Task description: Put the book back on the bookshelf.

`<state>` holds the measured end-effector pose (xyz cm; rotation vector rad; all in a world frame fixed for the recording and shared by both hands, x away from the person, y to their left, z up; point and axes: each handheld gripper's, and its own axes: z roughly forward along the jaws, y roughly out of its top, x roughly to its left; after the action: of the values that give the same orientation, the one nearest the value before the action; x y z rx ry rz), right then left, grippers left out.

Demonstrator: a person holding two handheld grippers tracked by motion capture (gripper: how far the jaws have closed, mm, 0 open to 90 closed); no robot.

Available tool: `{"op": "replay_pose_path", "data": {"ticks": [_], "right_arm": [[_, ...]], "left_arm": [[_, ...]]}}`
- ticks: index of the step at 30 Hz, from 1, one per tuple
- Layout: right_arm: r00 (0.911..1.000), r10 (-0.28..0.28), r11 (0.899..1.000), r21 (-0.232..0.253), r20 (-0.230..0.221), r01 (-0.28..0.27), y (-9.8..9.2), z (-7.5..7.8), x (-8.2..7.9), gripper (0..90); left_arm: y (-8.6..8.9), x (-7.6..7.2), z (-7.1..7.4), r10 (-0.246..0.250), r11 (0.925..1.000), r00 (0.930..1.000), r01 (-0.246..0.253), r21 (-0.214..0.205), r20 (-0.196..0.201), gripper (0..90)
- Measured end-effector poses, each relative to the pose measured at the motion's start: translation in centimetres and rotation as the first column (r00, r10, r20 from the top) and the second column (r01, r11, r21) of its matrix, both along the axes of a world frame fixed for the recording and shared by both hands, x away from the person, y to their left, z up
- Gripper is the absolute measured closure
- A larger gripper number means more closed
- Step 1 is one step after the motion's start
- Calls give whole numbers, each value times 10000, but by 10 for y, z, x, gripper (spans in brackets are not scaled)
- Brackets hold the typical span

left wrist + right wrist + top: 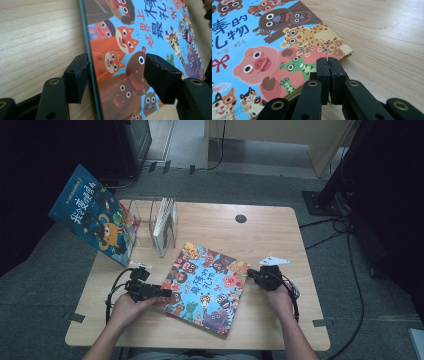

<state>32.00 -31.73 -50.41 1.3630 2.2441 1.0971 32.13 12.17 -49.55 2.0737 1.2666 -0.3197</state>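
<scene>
A colourful picture book (207, 282) with cartoon animals on its blue cover lies flat on the wooden table (280, 235), turned at an angle. My left gripper (167, 293) is at the book's left edge. In the left gripper view its jaws (116, 67) stand open astride that teal edge of the book (120, 50), one jaw on the table side and one over the cover. My right gripper (250, 274) is at the book's right edge. In the right gripper view its jaws (328, 61) are shut with nothing between them, their tips at the edge of the book (262, 45).
A second blue picture book (95, 215) leans upright at the table's back left. Beside it stands a clear book rack (162, 225) holding thin books. A small white card (274, 261) lies just beyond my right gripper. A black round hole cover (240, 218) sits near the back edge.
</scene>
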Motion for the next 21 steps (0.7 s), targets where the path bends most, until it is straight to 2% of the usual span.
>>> {"op": "replay_pose_path", "data": {"ticks": [1, 3, 5, 8, 12, 16, 19, 21], "right_arm": [[10000, -3, 10000, 7, -18, 3, 0, 0, 0, 877], [10000, 25, 10000, 88, -62, -25, 0, 1, 0, 874], [9999, 64, 9999, 141, -97, -63, 0, 2, -1, 873], [9997, 113, 9998, 175, -215, -109, 0, 1, -4, 863], [9995, 197, 9997, 170, -237, -193, 0, 1, -8, 864], [9990, 375, 9992, 165, -261, -371, 3, 2, -14, 868], [9985, 448, 9989, 141, -304, -444, 5, 2, -19, 868], [9982, 498, 9987, 125, -328, -494, 6, 2, -23, 868]], "left_arm": [[0, 0, 1, 7, 9999, 10000, -8, 149, 83, 349], [-1, 1, 3, 57, 9999, 9997, -60, 148, 221, 335], [-1, 4, 4, 106, 9999, 9996, -109, 116, 249, 335], [-3, 11, 6, 122, 9992, 9995, -133, 379, 306, 329], [-5, 21, 6, 167, 9988, 9994, -182, 458, 316, 333], [-3, 31, 6, 385, 9987, 9988, -394, 315, 304, 330], [-6, 38, 5, 224, 9966, 9990, -255, 784, 397, 330], [-8, 40, 4, 232, 9963, 9983, -275, 818, 531, 329]]}}
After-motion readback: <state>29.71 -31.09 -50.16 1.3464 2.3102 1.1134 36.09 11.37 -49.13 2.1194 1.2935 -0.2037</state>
